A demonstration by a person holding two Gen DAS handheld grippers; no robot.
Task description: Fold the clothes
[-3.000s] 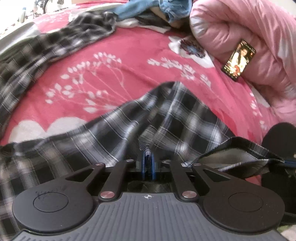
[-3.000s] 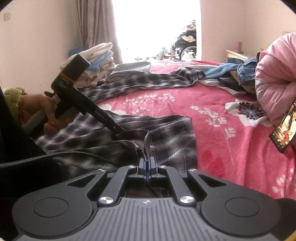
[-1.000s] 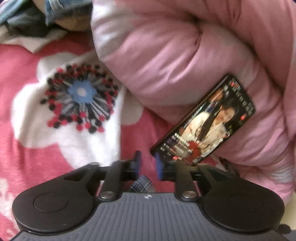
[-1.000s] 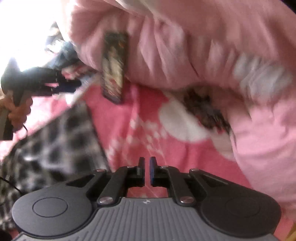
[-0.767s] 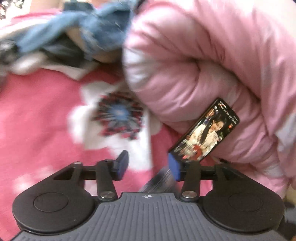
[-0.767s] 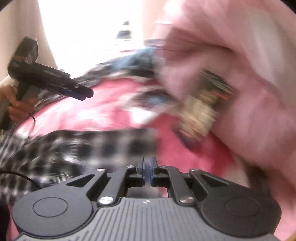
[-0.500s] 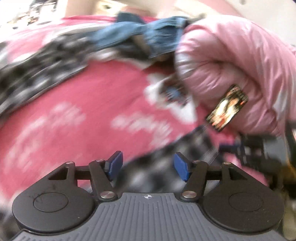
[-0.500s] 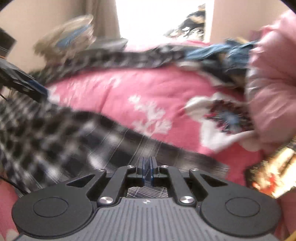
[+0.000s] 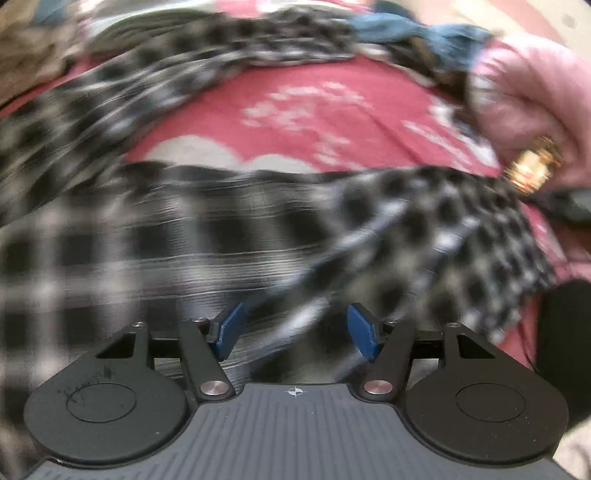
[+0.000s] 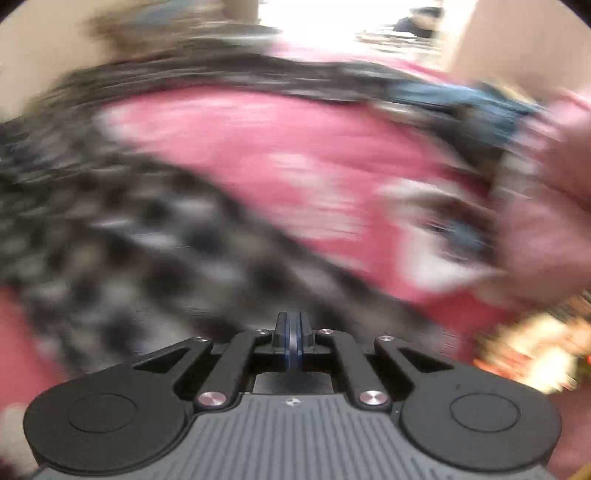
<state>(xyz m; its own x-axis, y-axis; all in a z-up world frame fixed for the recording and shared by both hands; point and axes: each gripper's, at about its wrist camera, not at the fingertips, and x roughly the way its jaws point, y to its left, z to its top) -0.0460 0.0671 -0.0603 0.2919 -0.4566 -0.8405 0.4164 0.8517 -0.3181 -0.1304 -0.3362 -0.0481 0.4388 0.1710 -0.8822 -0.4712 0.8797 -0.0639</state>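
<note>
Left wrist view puts my left gripper [image 9: 295, 334] over the plaid shirt [image 9: 207, 243], a soft black-and-white checked weave spread from nine to three o'clock; its two blue pads stand well apart, gripping nothing. At twelve o'clock I count a second checked garment [image 9: 155, 77], one blue denim piece [image 9: 406, 27], and one puffy pink quilt [image 9: 524, 99] at two o'clock, all on a red floral bedsheet [image 9: 332, 110]. My right gripper [image 10: 292, 332] is pinched shut; whether cloth sits between, I cannot tell. Everything is motion-blurred.

Left gripper [image 9: 294, 330] gapes wide; right gripper [image 10: 293, 332] is pressed closed.
</note>
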